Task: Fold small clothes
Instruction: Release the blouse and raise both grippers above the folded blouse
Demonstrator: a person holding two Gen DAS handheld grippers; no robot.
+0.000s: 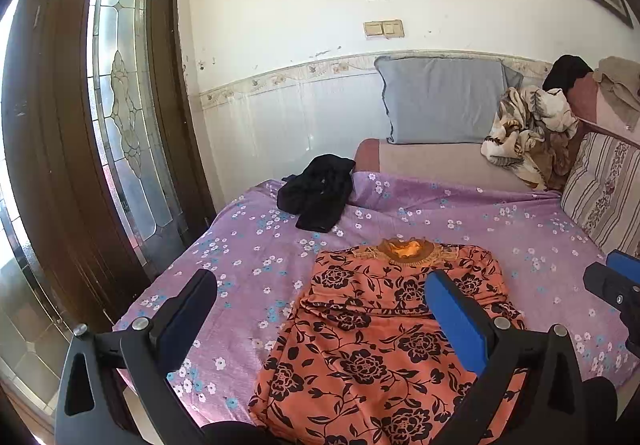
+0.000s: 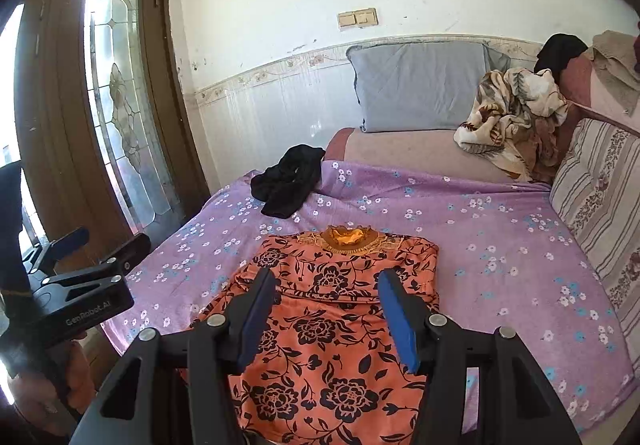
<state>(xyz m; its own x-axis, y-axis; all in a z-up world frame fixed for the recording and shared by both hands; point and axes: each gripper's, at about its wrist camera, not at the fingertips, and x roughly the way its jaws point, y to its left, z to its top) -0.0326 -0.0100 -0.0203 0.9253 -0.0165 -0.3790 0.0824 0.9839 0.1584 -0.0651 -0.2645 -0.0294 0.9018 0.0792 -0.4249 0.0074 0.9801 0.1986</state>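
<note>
Both the left gripper (image 1: 320, 309) and right gripper (image 2: 326, 309) are hovering empty, jaws parted, above the orange dress (image 2: 332, 325), probably lying sleeves-in for another fold

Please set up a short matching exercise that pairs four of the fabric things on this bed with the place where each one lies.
Things:
1. orange floral garment
2. black garment
3. grey pillow
4. crumpled floral blanket

Places:
A. bunched on the far right of the bed, beside the striped cushion
B. propped against the tiled wall at the head of the bed
C. spread flat on the purple sheet, nearest the tongs
D. heaped near the far left corner of the purple sheet

Pairs: 1-C, 2-D, 3-B, 4-A
</note>
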